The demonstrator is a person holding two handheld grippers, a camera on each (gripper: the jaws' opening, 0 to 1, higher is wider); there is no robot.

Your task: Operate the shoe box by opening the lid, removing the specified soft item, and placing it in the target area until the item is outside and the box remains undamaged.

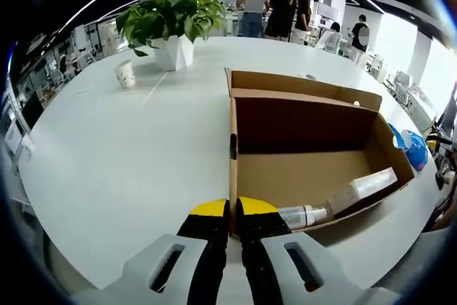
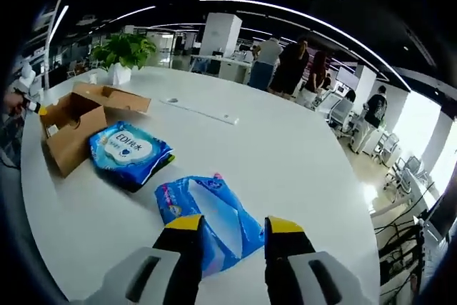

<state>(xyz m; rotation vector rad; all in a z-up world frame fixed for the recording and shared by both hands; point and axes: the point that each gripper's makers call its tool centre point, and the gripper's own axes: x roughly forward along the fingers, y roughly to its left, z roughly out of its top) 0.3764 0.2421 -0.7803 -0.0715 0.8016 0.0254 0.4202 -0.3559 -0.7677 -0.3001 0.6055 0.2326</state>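
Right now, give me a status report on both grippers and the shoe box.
Left gripper shut at open brown cardboard box's near wall. Right gripper open around blue plastic soft pack on white table. Nothing in the way.

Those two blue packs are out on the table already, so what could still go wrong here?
The left tool, jaws closed, sits right at the open brown cardboard box's near edge; pushing could bend that wall or slide the box. The open right tool straddles the crinkly blue plastic pack on the white table; lifting away might snag and drag it.
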